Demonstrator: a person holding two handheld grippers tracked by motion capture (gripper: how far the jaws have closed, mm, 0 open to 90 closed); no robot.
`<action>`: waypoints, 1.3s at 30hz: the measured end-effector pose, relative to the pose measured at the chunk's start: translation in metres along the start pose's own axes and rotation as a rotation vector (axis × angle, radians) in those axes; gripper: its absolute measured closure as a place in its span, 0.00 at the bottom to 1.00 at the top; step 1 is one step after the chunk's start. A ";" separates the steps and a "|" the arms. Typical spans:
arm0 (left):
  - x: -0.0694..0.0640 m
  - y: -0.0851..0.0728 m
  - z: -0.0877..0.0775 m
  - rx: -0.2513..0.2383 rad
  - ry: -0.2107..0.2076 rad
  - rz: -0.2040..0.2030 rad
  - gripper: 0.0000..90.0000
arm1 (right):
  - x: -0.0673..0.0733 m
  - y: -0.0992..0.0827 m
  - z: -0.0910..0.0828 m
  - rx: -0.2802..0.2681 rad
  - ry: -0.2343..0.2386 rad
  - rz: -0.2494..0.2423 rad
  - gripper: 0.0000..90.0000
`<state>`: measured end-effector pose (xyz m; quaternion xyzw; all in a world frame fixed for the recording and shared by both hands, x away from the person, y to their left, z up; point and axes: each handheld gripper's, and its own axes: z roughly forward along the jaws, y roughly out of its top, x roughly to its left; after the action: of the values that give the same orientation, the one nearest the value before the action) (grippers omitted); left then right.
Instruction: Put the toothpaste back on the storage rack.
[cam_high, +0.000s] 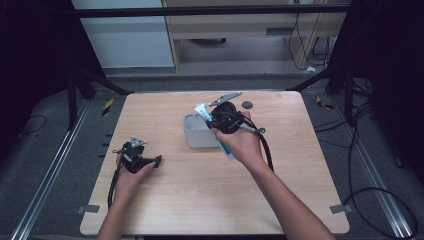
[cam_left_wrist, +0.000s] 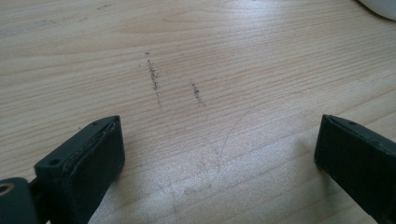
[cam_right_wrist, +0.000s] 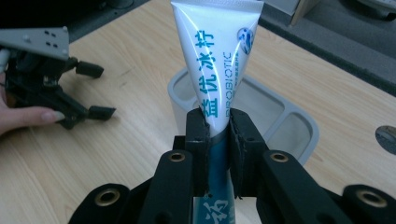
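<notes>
A white and teal toothpaste tube (cam_right_wrist: 220, 56) stands between the black jaws of my right gripper (cam_right_wrist: 218, 135), which is shut on its middle, flat crimped end pointing away. In the high view this right gripper (cam_high: 214, 120) hangs over the near right edge of a grey compartmented container (cam_high: 192, 136), and the tube (cam_high: 202, 110) slants across it. My left gripper (cam_high: 152, 155) rests low at the table's left, apart from the container. In its own view the left gripper (cam_left_wrist: 219, 140) is open over bare wood with nothing between the jaws.
The light wooden table (cam_high: 200, 200) has free room in front and at the right. A small dark disc (cam_high: 247, 104) lies near the far edge, right of the container (cam_right_wrist: 294, 126). The container's pale rim (cam_left_wrist: 380, 7) shows far off in the left gripper view.
</notes>
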<state>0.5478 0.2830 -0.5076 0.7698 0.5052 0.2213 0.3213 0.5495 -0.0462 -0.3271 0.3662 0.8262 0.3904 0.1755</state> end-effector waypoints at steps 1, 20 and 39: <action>0.000 0.000 0.000 0.000 0.000 0.000 0.01 | 0.000 0.003 0.001 -0.006 0.000 0.005 0.88; 0.000 0.000 0.000 0.001 0.003 0.000 0.01 | -0.009 0.047 0.001 -0.114 -0.057 0.044 0.88; -0.001 0.001 0.001 0.003 0.010 -0.004 0.01 | -0.009 0.055 -0.002 -0.201 -0.108 0.060 0.88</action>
<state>0.5490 0.2818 -0.5074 0.7681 0.5086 0.2237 0.3183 0.5800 -0.0302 -0.2830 0.3919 0.7610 0.4561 0.2436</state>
